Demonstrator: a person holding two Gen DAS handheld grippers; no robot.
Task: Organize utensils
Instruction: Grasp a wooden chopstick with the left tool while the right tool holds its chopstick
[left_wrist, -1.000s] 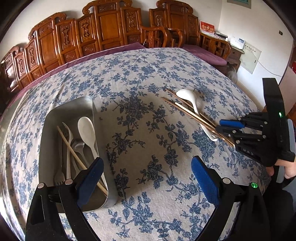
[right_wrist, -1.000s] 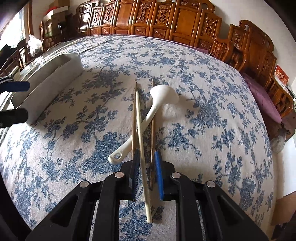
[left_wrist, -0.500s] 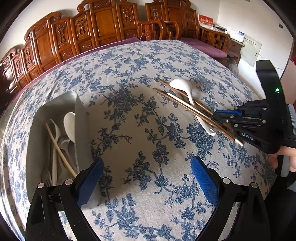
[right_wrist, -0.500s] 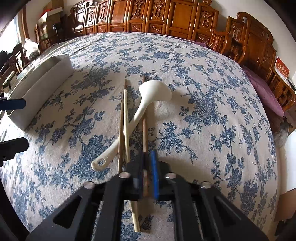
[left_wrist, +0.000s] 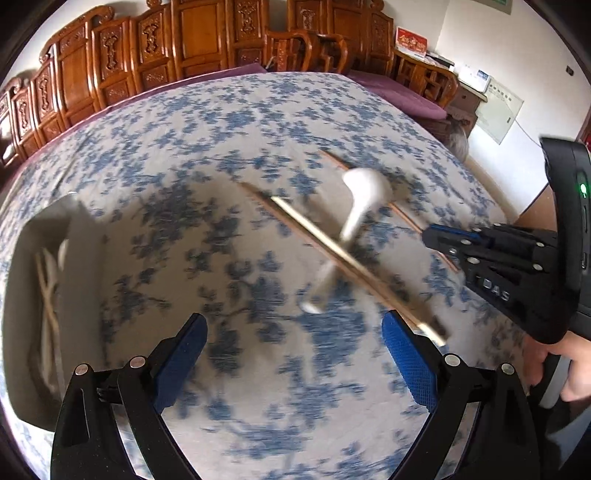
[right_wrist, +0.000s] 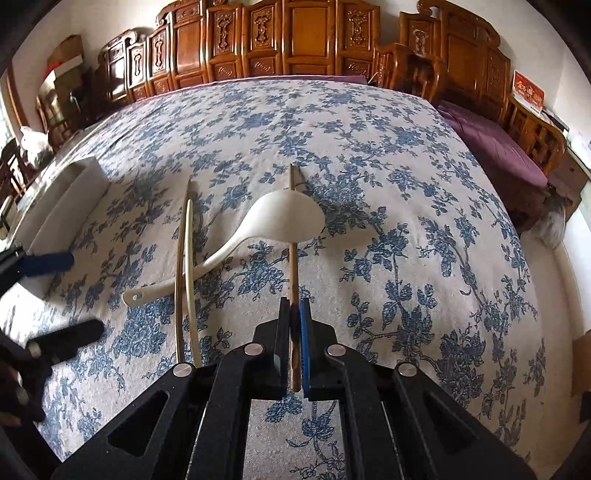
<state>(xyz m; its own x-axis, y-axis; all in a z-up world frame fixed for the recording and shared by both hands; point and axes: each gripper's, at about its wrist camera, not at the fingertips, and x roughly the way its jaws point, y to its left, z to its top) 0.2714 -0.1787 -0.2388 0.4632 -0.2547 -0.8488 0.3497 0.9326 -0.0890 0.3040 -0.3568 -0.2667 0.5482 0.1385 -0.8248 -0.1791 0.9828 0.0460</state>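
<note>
My right gripper (right_wrist: 294, 314) is shut on the near end of a brown chopstick (right_wrist: 291, 266) that lies on the flowered tablecloth. A white spoon (right_wrist: 284, 218) rests with its bowl over that chopstick. Its handle crosses a second brown chopstick and a pale one (right_wrist: 188, 280) to the left. In the left wrist view my left gripper (left_wrist: 291, 332) is open and empty, hovering just short of the spoon (left_wrist: 364, 188) and the pair of chopsticks (left_wrist: 343, 258). The right gripper (left_wrist: 430, 234) shows there at the right, shut.
A metal tray (left_wrist: 33, 295) with chopsticks and a spoon in it sits at the far left, also in the right wrist view as the tray (right_wrist: 59, 206). Carved wooden chairs ring the table's far edge. A hand (left_wrist: 569, 373) holds the right gripper.
The right gripper's jaws have closed on the brown chopstick. My left gripper has moved right and a little lower, away from the tray and toward the loose utensils.
</note>
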